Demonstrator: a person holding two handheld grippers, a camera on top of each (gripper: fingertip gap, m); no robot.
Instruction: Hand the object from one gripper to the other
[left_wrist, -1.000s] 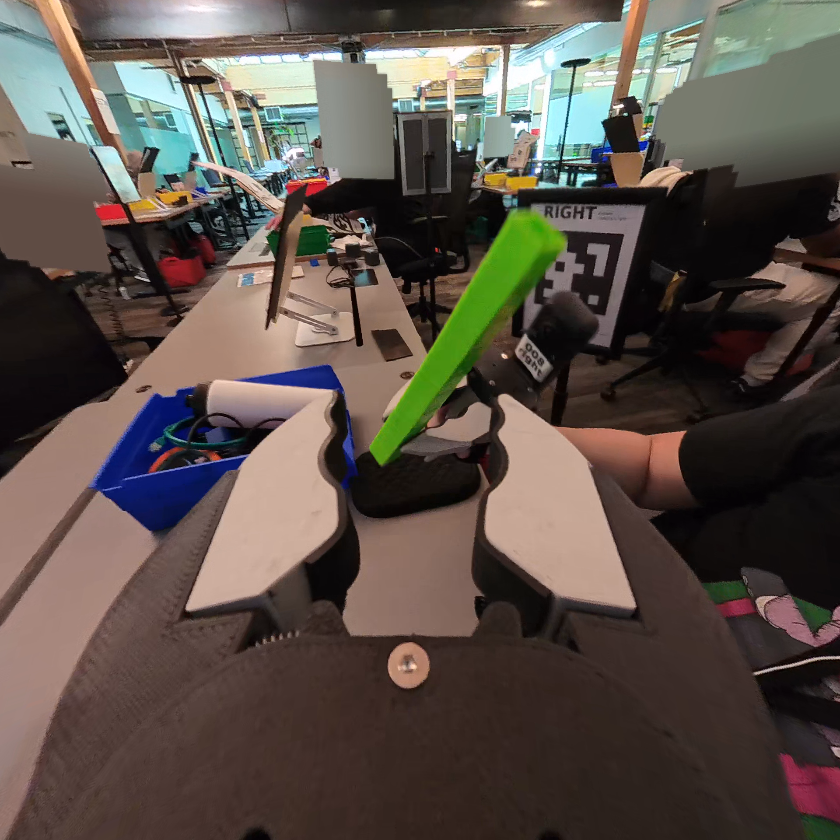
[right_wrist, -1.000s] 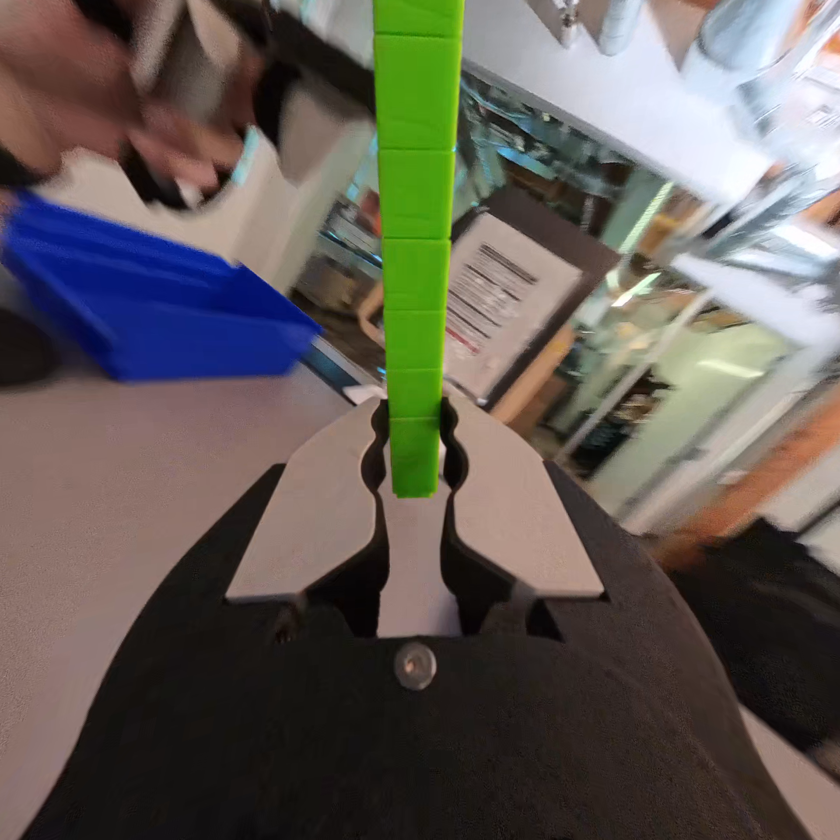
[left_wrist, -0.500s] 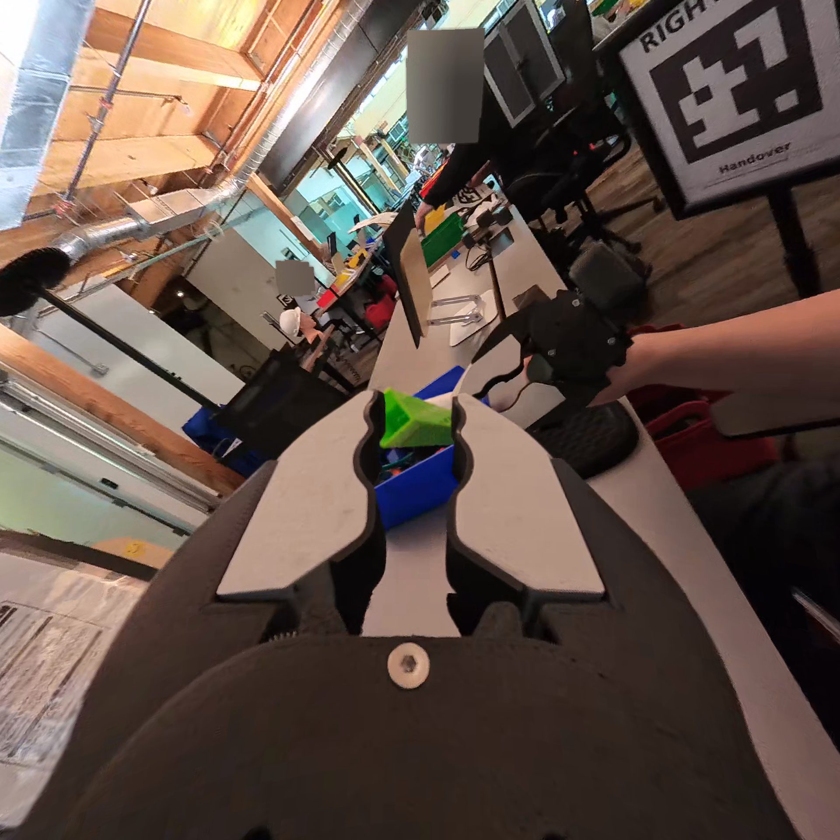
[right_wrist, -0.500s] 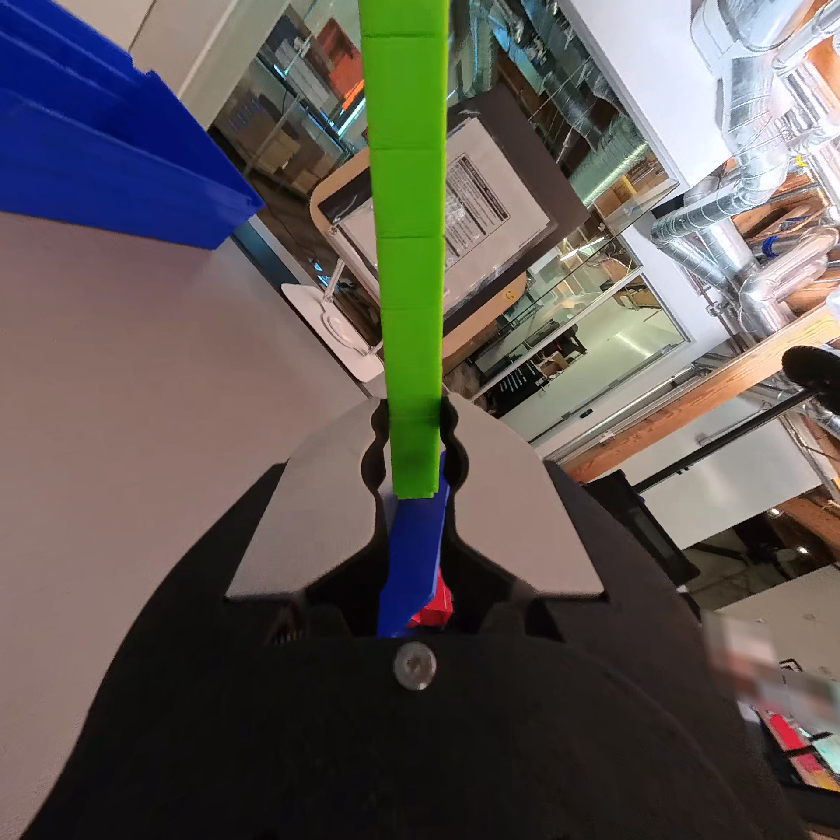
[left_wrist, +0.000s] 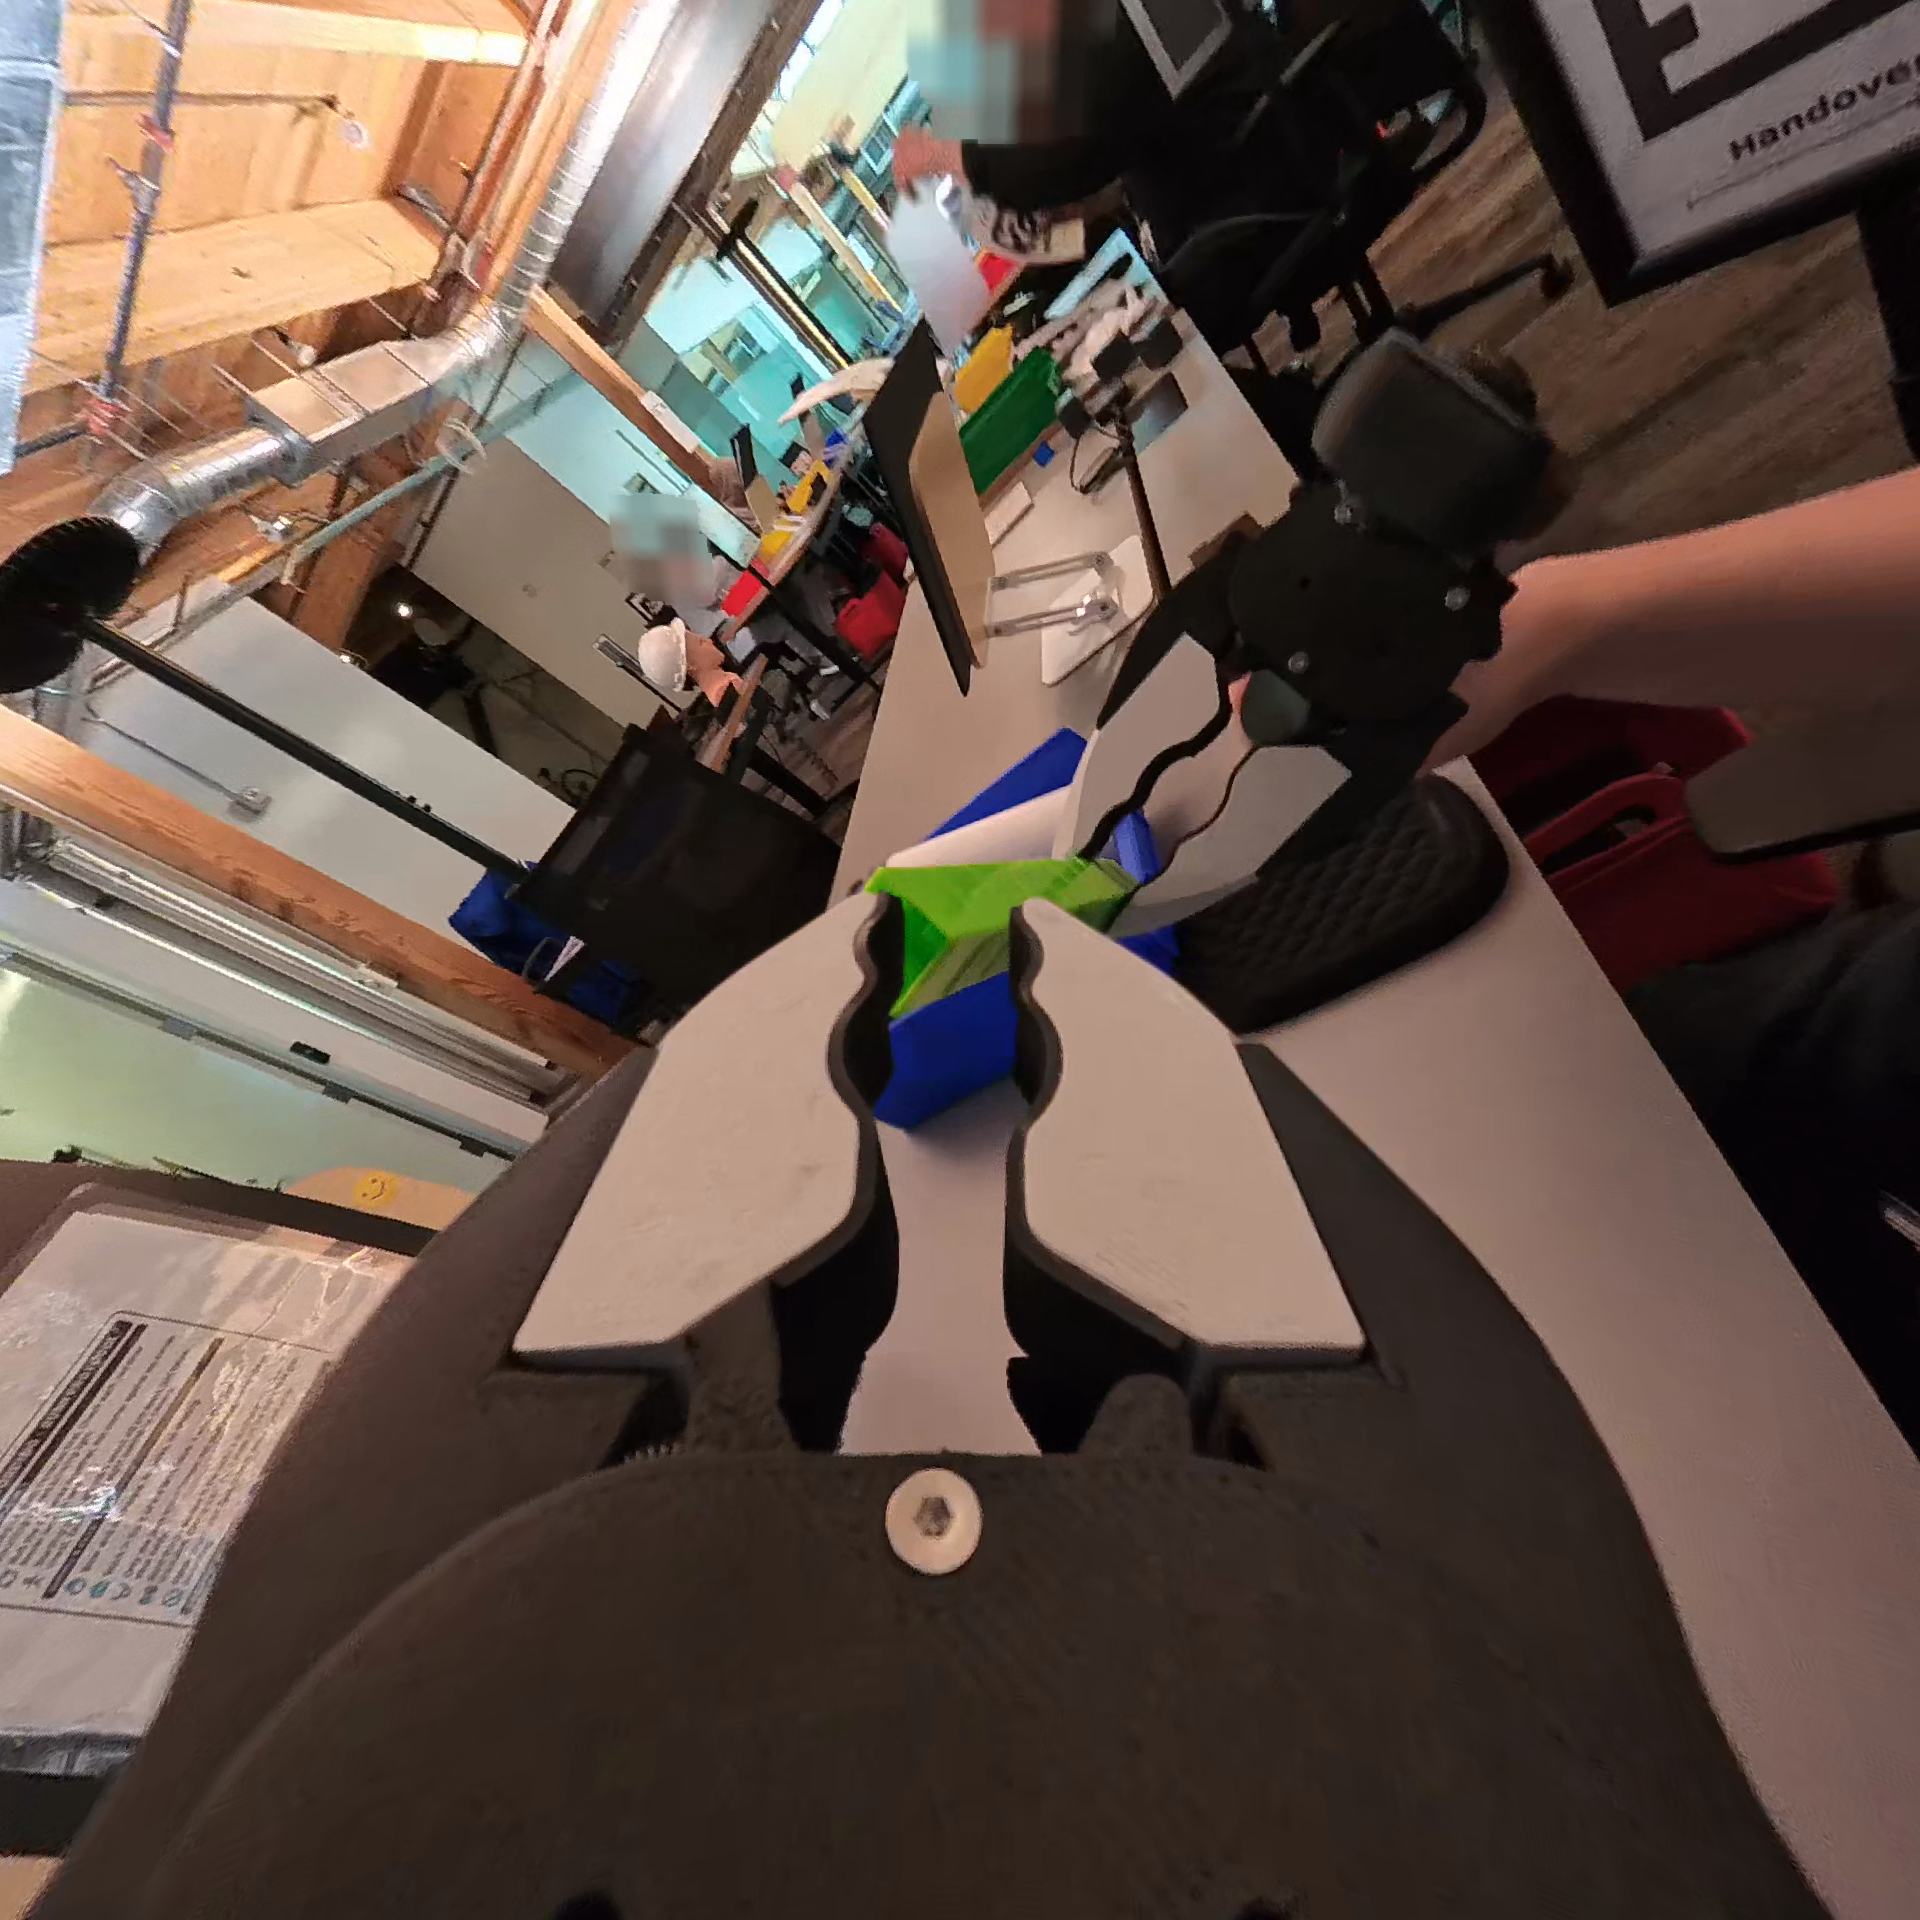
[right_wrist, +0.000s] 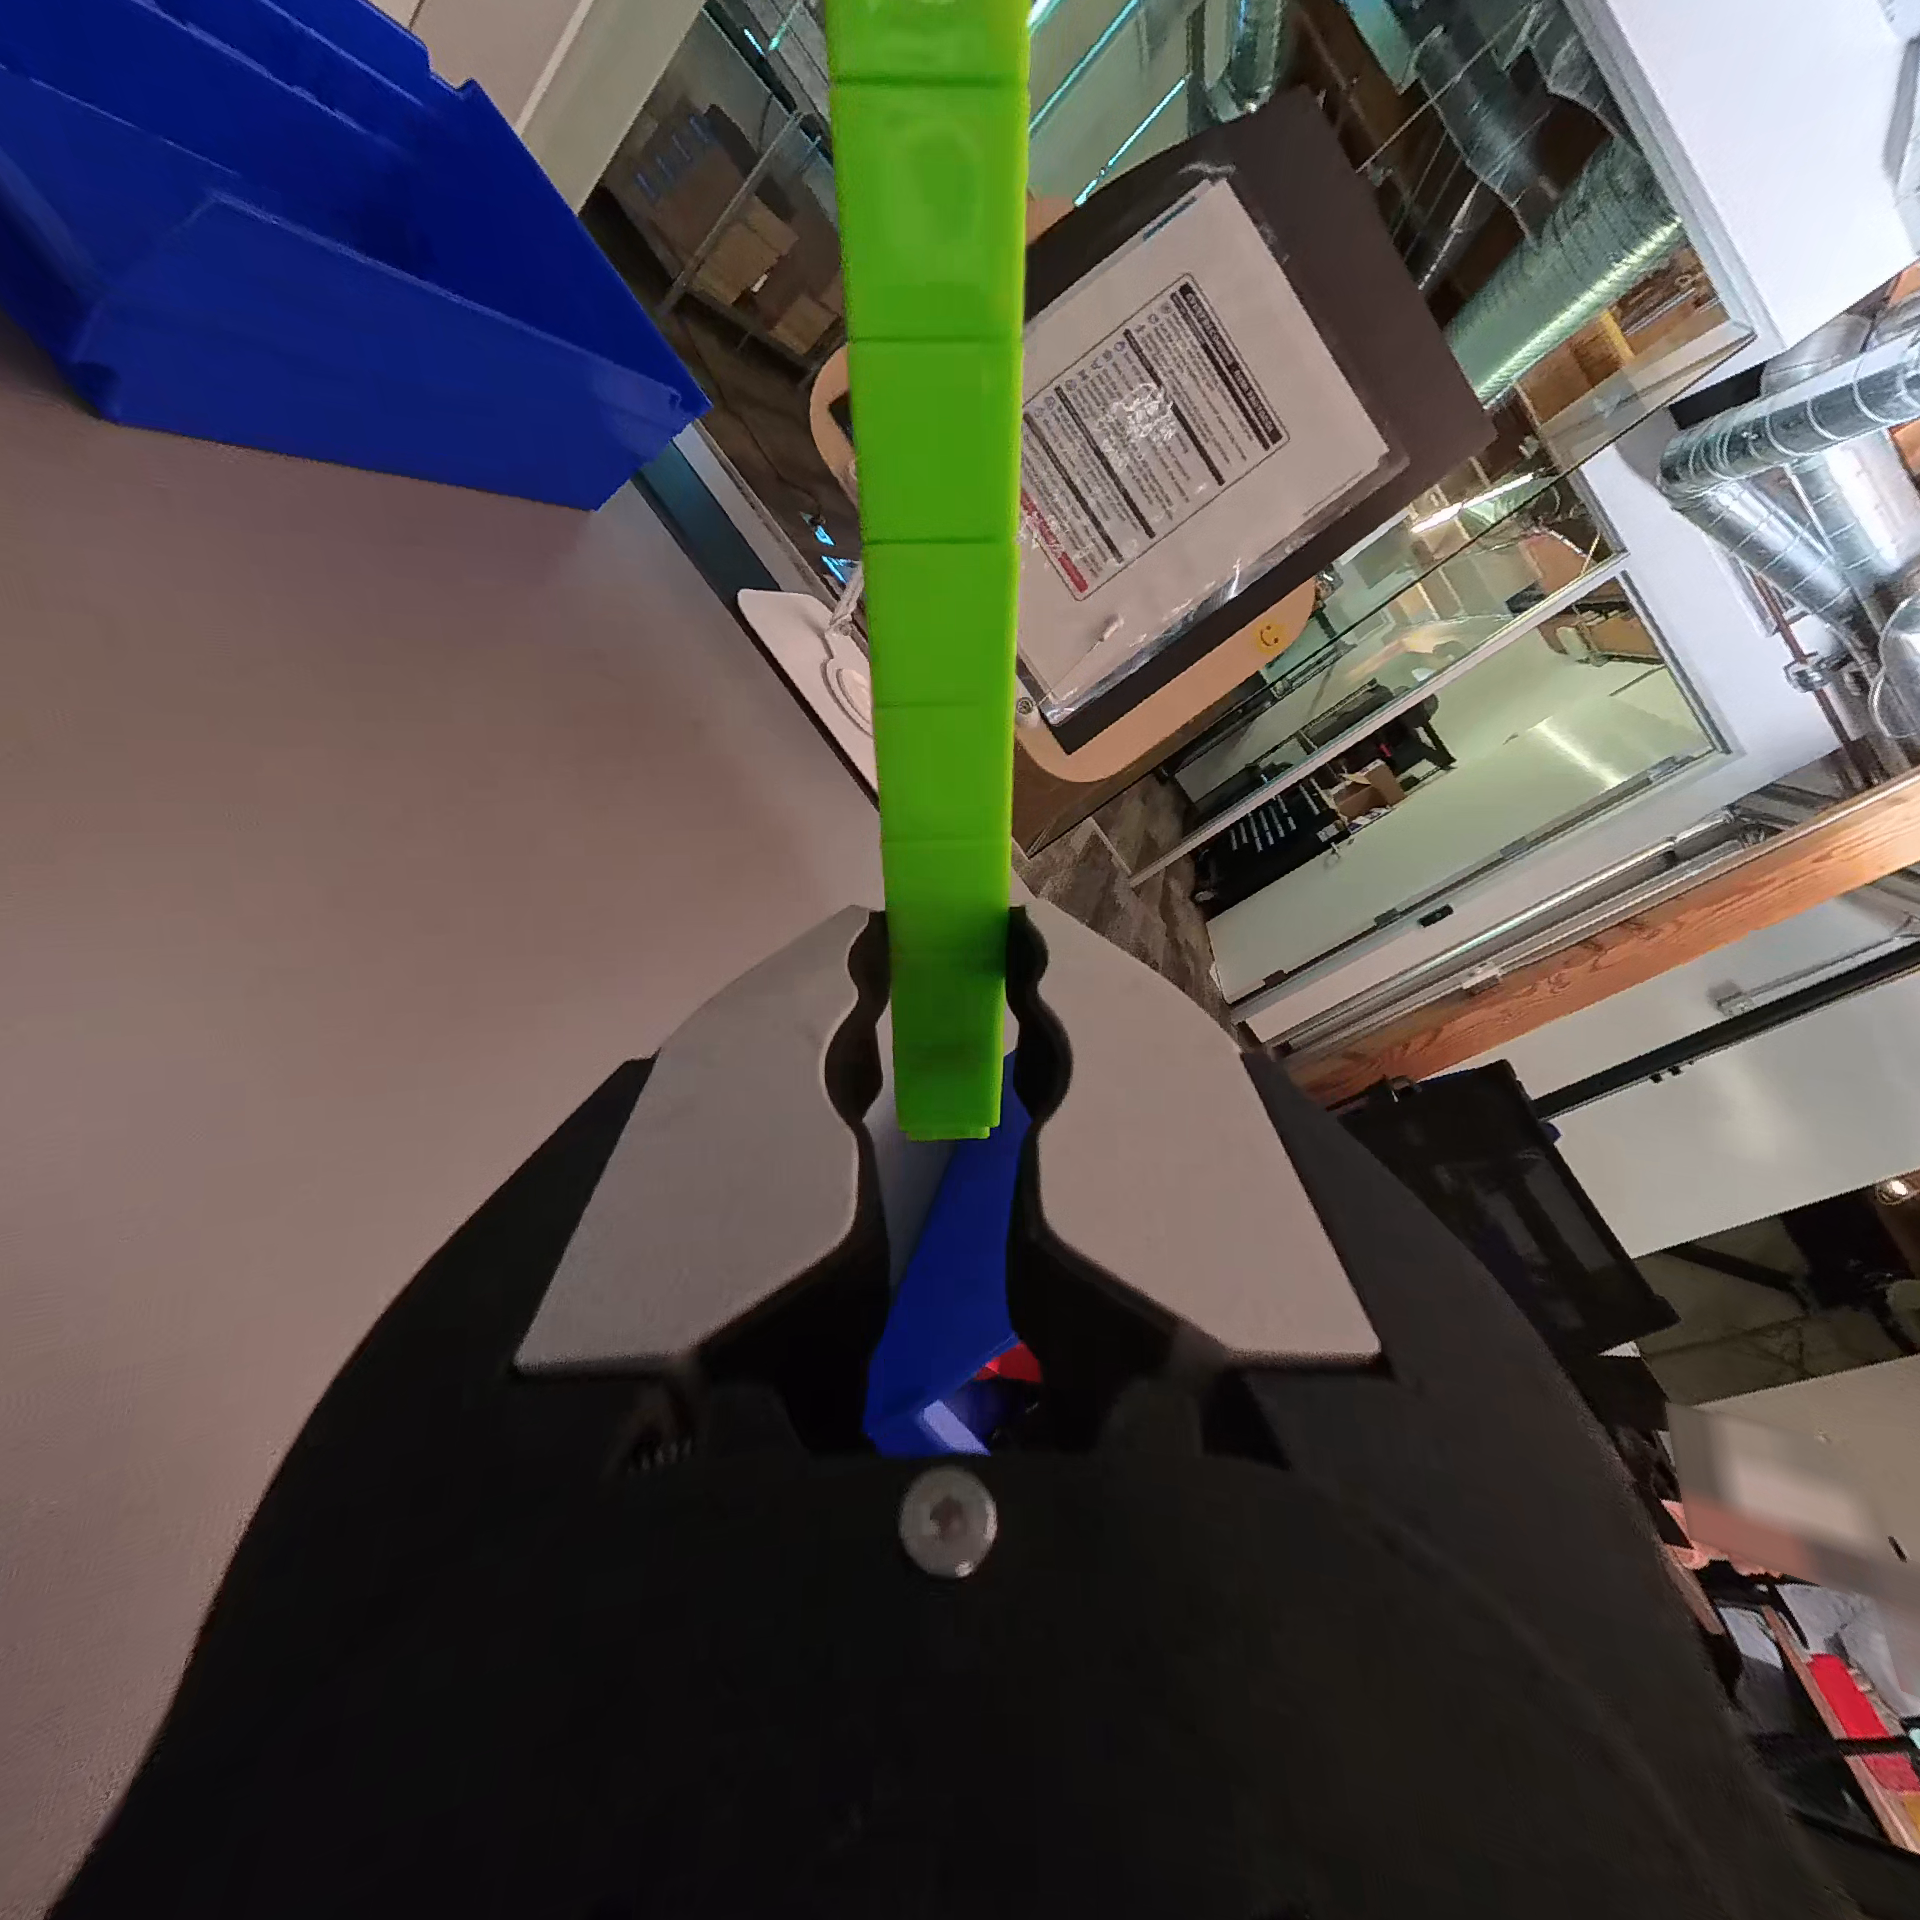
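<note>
The blue plastic bin (left_wrist: 951, 1049), contents hidden, sat behind the long green segmented plastic bar (right_wrist: 935, 623). Both right gripper (right_wrist: 943, 940) and left gripper (left_wrist: 948, 935) clenched the bar's opposite ends.

Segmented bar (right_wrist: 940, 644) bright green. Bin (right_wrist: 343, 343) deep blue. Bench (right_wrist: 364, 779) pale grey. Hand-held gripper (right_wrist: 940, 935) fingers (right_wrist: 727, 1195) light grey, black-edged.

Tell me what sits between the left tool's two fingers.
In the left wrist view, one end of the green bar lies between the left tool fingers; behind it shows the blue bin.
</note>
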